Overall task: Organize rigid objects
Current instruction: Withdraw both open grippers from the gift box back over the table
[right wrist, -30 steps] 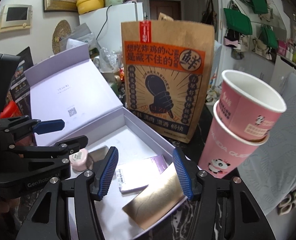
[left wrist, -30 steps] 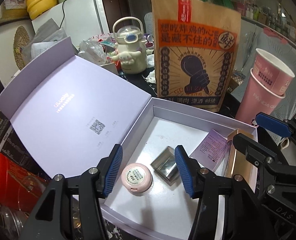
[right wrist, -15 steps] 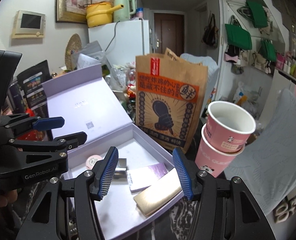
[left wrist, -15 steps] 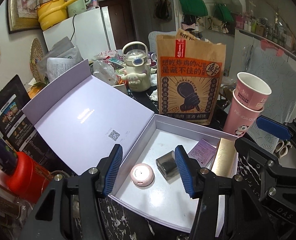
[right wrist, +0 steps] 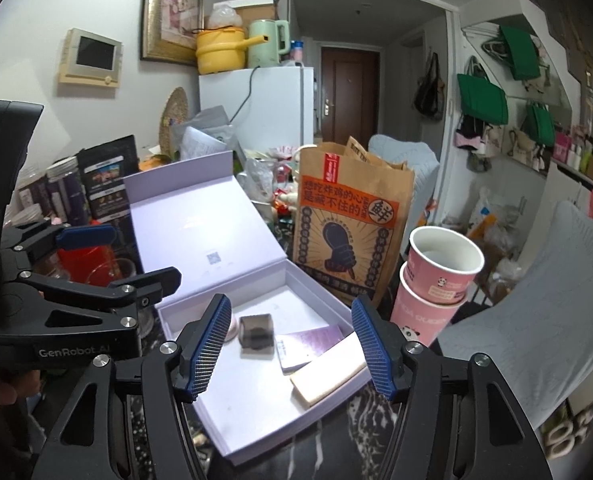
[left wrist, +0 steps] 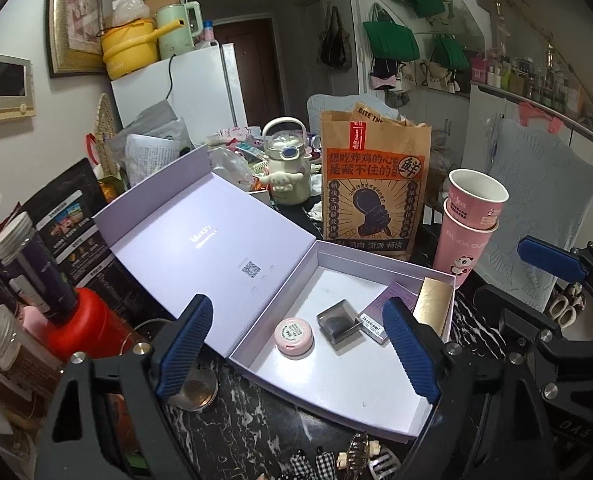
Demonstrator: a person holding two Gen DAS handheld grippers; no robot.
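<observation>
Now the left gripper [left wrist: 296, 344] hangs above the near edge of the lavender gift box [left wrist: 336, 384], its two blue fingers [left wrist: 186, 344] spread wide after just opening, with nothing pressed between them. The right gripper [right wrist: 292, 348] hovers over the same box, its two blue pads [right wrist: 208, 344] a moderate way apart, having also just opened a little, and empty (box contents only show through the gap).

Four things lie in the box tray: one round pink jar [left wrist: 293, 337], one small dark square case [left wrist: 340, 320] just beside it, one flat purple carton [left wrist: 382, 312], and one gold bar-shaped box [left wrist: 432, 308] propped against the tray's right wall. The hinged lid [left wrist: 212, 248] stands open, leaning back to the left.

Beyond the box stand one brown paper bag [left wrist: 374, 184] with orange print, two stacked pink paper cups [left wrist: 466, 236], and one cream character kettle [left wrist: 286, 172]. One red canister [left wrist: 80, 332] sits left of the lid. The box rests on a dark marbled tabletop [left wrist: 256, 420], crowded round about. Behind are a white fridge [left wrist: 184, 84] topped with a yellow pot [left wrist: 128, 50], and green bags [left wrist: 390, 42] hanging on the wall.
</observation>
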